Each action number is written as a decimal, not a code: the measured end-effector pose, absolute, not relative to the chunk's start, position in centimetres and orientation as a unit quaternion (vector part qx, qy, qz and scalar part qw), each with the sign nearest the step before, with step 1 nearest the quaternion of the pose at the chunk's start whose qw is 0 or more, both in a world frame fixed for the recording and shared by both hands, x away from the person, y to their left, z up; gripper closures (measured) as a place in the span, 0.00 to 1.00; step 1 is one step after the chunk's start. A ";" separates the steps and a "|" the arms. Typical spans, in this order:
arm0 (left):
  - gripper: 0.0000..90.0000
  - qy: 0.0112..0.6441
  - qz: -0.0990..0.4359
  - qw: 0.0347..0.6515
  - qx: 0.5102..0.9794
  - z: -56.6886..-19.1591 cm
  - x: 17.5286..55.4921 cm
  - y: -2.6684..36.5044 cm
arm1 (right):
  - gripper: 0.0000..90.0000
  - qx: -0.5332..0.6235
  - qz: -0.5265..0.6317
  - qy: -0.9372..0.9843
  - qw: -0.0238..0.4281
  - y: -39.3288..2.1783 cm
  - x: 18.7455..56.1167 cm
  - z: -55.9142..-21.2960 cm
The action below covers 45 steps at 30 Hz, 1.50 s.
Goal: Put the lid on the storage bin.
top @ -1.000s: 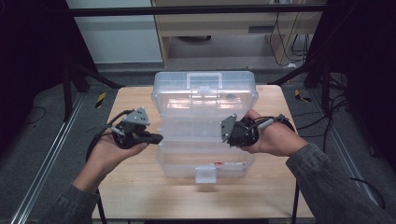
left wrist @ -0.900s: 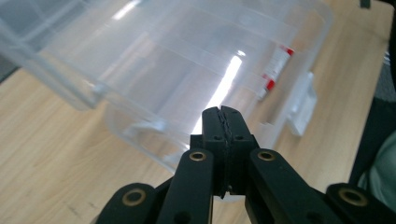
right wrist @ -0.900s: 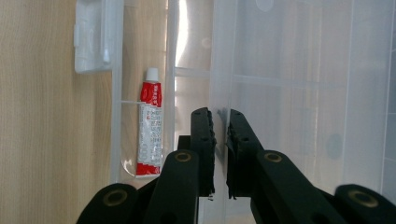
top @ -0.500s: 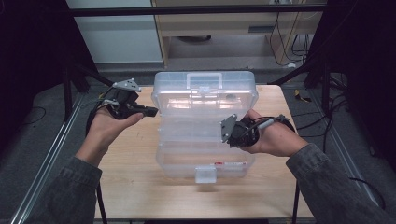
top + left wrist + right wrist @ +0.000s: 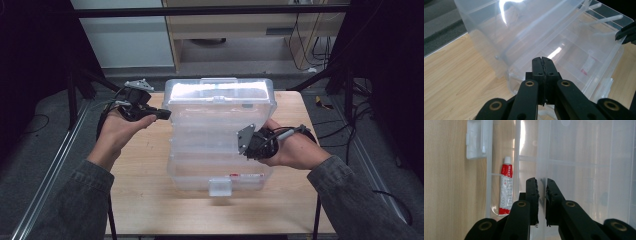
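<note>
- A pale wooden tabletop (image 5: 145, 200) with visible grain is seen beneath everything; its surface is flat and matte.
- A large clear plastic organiser box (image 5: 220, 165) is set at the middle of the tabletop, rectangular, glossy, and divided inside by thin ribs into compartments.
- Its transparent lid (image 5: 220, 100) is raised at the 12 o'clock side of the box, rounded at the corners, with a bright glare across it.
- A white latch tab (image 5: 220, 186) is found on the box's 6 o'clock edge.
- The left claw (image 5: 165, 114), black with hard angular links, is held at about 10 o'clock from the box's centre, its tips just beside the lid's left edge; whether contact is made cannot be told. Its jaws are pressed together with nothing between them.
- The right claw (image 5: 240, 145) is placed at about 3 o'clock, over the box's right side. In the right claw view its jaws (image 5: 541, 195) are nearly together, pinched on a thin clear wall of the box.
- A small red-and-white tube (image 5: 505, 190) with a white cap lies in an edge compartment, at 9 o'clock from the right claw's jaws in that view.
</note>
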<state>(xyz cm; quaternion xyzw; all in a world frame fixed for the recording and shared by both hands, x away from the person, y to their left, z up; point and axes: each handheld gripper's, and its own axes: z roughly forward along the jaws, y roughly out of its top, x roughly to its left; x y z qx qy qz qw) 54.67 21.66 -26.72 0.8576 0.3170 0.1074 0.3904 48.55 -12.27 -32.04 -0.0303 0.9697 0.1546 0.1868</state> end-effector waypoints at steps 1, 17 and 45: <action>1.00 0.317 0.108 0.389 0.858 -26.7 54.7 21.7 | 0.92 -0.030 0.155 0.970 0.186 -12.3 48.5 -32.1; 1.00 0.321 0.102 0.389 0.857 -27.3 54.4 21.9 | 0.82 -0.024 0.161 0.969 0.186 -12.3 48.2 -32.3; 1.00 0.297 0.088 0.381 0.871 -29.8 51.5 21.9 | 0.28 0.121 0.231 0.935 0.238 -20.1 44.6 -33.0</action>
